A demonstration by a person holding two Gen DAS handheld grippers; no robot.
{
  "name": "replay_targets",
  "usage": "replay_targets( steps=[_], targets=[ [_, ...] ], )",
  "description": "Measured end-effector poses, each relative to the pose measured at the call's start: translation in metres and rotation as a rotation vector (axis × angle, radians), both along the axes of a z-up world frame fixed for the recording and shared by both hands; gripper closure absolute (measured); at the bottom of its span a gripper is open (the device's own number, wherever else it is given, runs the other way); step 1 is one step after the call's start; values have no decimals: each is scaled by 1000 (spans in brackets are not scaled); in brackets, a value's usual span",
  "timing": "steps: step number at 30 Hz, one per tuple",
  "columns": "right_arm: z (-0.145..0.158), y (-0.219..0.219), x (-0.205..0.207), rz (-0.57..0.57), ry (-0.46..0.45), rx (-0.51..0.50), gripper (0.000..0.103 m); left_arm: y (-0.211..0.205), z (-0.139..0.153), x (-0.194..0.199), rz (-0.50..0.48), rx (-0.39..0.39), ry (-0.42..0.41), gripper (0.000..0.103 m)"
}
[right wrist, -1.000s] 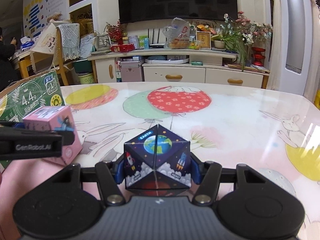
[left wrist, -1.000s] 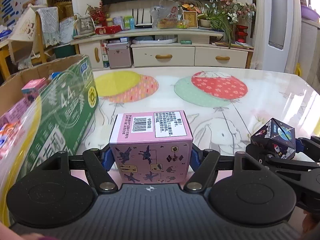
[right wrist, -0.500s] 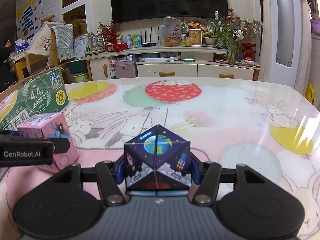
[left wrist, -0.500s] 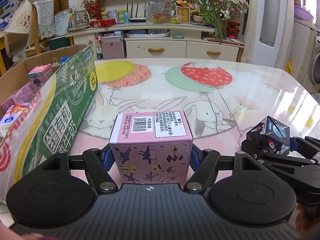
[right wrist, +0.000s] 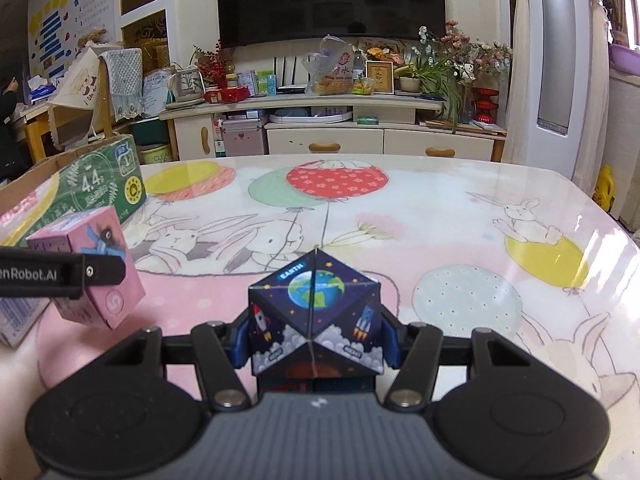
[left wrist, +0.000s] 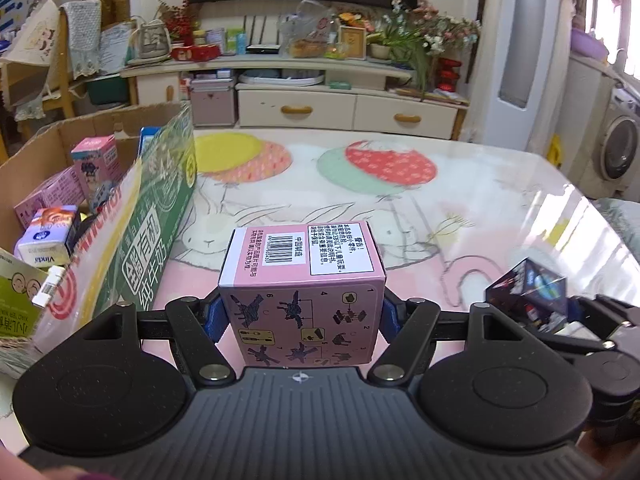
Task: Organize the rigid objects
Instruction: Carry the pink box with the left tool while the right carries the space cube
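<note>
My left gripper (left wrist: 302, 316) clamps the pink carton (left wrist: 302, 284) by its flat side walls; my right gripper (right wrist: 316, 340) pinches the space-print cube (right wrist: 316, 320) likewise. Both look light, stiff, slightly crushable, both held above the table (right wrist: 440, 208). The cardboard box (left wrist: 120, 132) waits left.

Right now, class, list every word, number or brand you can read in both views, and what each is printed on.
"EARTH": dark space-print cube in the right gripper.
"enRobot.AI", start cut off: left gripper finger.
"5": pink box it holds.
"4.4": green carton.
"Vinda": tissue pack inside the carton.
Chinese print and barcode digits on the pink box: too small to read.
</note>
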State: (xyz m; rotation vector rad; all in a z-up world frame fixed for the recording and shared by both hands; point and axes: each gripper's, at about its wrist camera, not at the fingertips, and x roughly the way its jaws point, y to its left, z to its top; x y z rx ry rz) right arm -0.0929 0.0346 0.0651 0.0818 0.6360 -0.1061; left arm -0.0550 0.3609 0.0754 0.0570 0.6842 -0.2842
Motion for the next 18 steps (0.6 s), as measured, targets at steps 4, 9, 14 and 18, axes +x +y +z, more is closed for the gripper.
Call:
replay_targets(
  steps=[4, 9, 14, 18],
  targets=[
    [6, 7, -7, 17, 6, 4, 45, 4, 13, -4, -23, -19, -16, 17],
    [13, 17, -14, 41, 5, -19, 45, 15, 28, -3, -22, -51, -28, 17],
    [20, 21, -14, 45, -2, -30, 45, 29, 42, 1, -12, -83, -40, 16],
    [29, 25, -12, 48, -10, -12, 45, 46, 55, 4, 24, -104, -61, 16]
  ],
)
